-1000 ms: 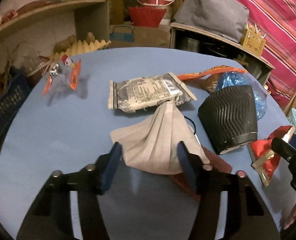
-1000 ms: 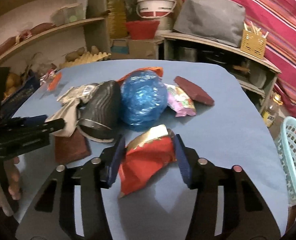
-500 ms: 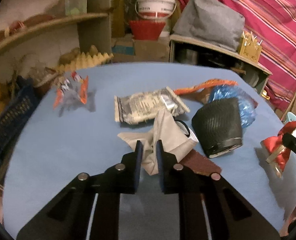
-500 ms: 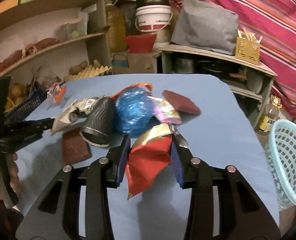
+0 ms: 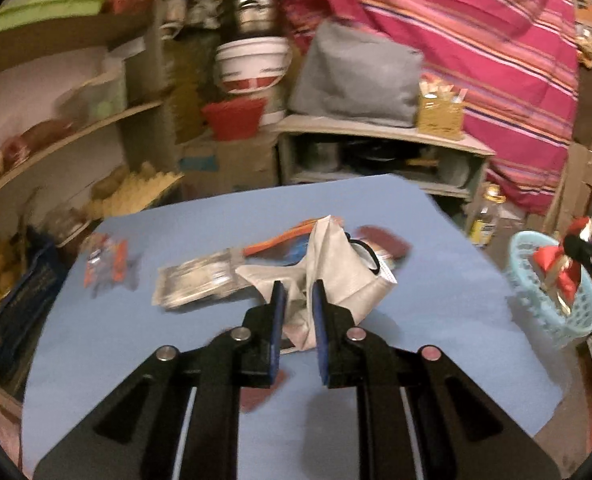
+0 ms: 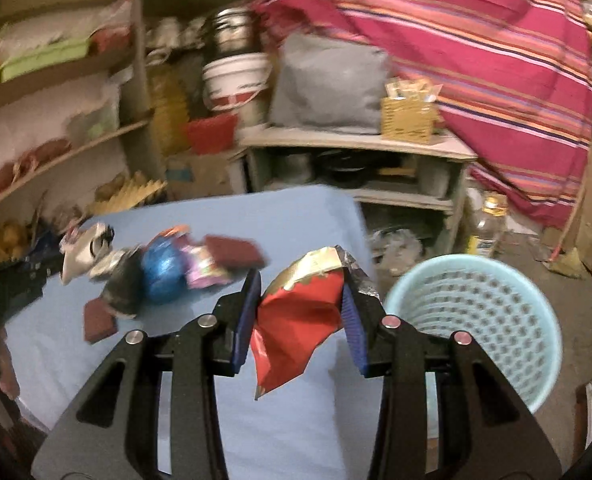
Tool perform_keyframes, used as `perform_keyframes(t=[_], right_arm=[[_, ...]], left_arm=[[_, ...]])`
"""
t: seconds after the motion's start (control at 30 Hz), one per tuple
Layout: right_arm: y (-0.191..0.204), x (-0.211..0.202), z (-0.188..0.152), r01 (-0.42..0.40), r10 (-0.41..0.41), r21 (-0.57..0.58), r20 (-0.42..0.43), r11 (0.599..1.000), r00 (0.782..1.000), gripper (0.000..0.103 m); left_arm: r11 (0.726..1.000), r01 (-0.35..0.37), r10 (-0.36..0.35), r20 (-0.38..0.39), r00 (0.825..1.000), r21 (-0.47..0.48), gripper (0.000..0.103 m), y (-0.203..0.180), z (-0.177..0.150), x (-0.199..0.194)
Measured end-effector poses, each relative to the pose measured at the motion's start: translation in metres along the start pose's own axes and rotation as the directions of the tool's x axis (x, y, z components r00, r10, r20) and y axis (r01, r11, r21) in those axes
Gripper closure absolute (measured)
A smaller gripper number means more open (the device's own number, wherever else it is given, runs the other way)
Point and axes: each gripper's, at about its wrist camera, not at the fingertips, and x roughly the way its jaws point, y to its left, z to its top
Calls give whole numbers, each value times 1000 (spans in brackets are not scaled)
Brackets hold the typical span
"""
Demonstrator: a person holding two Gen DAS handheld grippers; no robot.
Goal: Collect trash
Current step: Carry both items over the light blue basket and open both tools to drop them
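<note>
Left wrist view: I am gripping the crumpled grey face mask (image 5: pixel 338 276) in my left gripper (image 5: pixel 297 294), fingers drawn narrow onto its folds, and I am holding it above the blue table (image 5: pixel 232 216). Beyond it, a silver printed wrapper (image 5: pixel 194 278) is lying flat, an orange-edged wrapper (image 5: pixel 106 260) is sitting apart toward the left edge, and a dark red pad (image 5: pixel 384 238) is showing behind the mask.

On the right wrist view I am clamping the red and gold foil wrapper (image 6: pixel 296 316) in my right gripper (image 6: pixel 298 298), its tail hanging below the fingers. I am holding it over the table's right edge, just beside the light blue basket (image 6: pixel 476 320) standing on the floor. A blue crumpled bag (image 6: pixel 163 276) and a pink wrapper (image 6: pixel 202 270) are sitting together further left.
</note>
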Motion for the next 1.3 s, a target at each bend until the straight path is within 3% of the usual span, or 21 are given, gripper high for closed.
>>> perform_keyframes(t=[0.13,0.33,0.6,0.87,1.13,1.23,1.3], right_arm=[[-53,-16,6,27,-28,78,8,997,1000,63],[-123,-28,-5,133,-135,143,5,981,991,63],[-171,-11,-28,188,-182,169,-49,967,982,63],[-215,-21,-41,205,-203,241,-35,949,979,63],[-220,-9,-44,231,-228,226,-42,946,973,63],[-224,-9,-44,235,-233,244,-39,941,972,63],[-225,-8,-44,237,-233,248,-43,939,971,63]], left_arm=[[996,81,-81,14,997,32,88,-57,13,6],[976,198,-199,8,980,90,88,-146,19,19],[937,306,-307,-22,951,165,88,-237,19,53],[921,355,-350,-55,935,162,88,-283,18,77],[913,360,-355,-60,933,191,87,-316,20,95],[912,360,-351,-80,933,197,81,-320,20,103],[913,354,-343,-91,935,202,66,-323,19,106]])
